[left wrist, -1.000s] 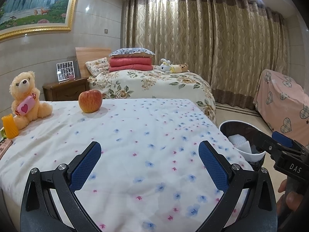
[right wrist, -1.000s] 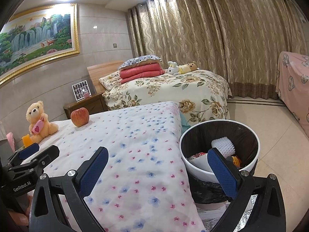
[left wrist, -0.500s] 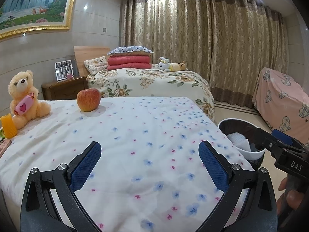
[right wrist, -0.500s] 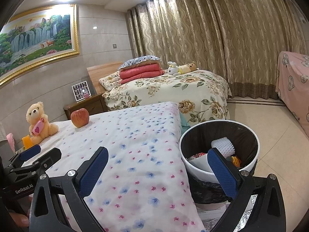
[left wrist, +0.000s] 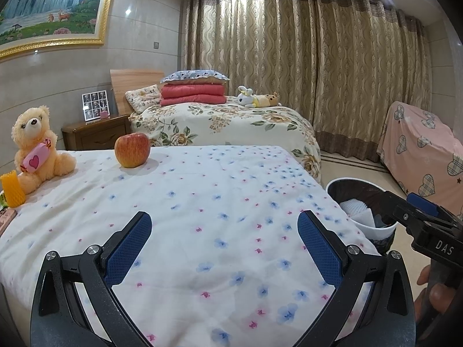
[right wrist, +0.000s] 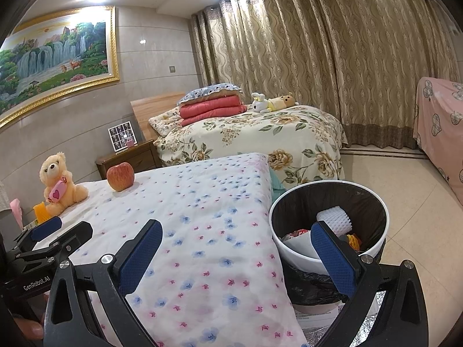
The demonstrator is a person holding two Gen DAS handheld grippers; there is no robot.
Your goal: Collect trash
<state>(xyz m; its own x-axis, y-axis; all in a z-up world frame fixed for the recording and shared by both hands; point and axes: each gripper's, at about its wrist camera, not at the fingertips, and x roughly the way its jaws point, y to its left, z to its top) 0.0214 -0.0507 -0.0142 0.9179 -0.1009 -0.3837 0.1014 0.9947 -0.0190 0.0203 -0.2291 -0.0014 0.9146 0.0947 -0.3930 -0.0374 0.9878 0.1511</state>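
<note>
A white trash bin (right wrist: 301, 256) with a black liner stands on the floor at the bed's right edge. It holds a white foam net (right wrist: 335, 217) and other scraps. It also shows in the left wrist view (left wrist: 373, 227). My left gripper (left wrist: 224, 245) is open and empty above the flowered bedspread (left wrist: 202, 202). My right gripper (right wrist: 237, 248) is open and empty, over the bed's edge beside the bin. An orange foam net (left wrist: 11, 189) stands at the bed's far left by the teddy bear (left wrist: 36, 147).
A red apple (left wrist: 132, 149) sits on the bed near the far edge. A wooden nightstand (left wrist: 95, 134) and a second bed (left wrist: 231, 121) lie beyond. A pink covered piece of furniture (left wrist: 425, 144) stands at right. Tiled floor (right wrist: 405, 190) surrounds the bin.
The left wrist view has lifted and shifted slightly, so the apple and bin sit a little lower and to the left. Both grippers stay open and empty.
</note>
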